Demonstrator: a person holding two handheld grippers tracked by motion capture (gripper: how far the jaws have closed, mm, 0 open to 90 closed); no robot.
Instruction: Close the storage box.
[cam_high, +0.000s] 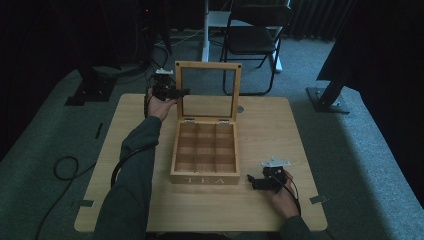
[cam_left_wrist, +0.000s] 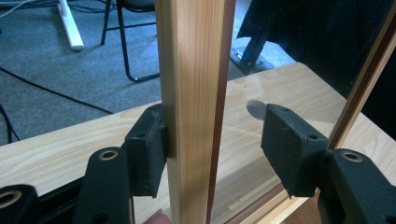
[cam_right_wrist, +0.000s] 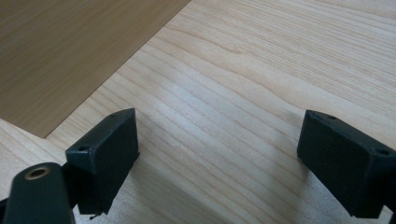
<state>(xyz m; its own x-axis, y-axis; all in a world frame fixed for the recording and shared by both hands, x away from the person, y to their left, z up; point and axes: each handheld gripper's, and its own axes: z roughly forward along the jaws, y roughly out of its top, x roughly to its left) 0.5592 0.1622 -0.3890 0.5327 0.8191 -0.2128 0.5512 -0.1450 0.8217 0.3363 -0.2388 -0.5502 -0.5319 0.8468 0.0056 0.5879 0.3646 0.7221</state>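
The left gripper (cam_high: 176, 92) is set astride the left upright of the tea box lid (cam_left_wrist: 191, 93), jaws spread wide; one pad (cam_left_wrist: 147, 151) is pressed to the frame's outer face, the other is held apart beyond the glass. The right gripper (cam_high: 256, 182) is rested on the table (cam_high: 270, 130) just right of the tea box (cam_high: 205, 179) (lid raised, compartments bare), its jaws spread wide over bare wood.
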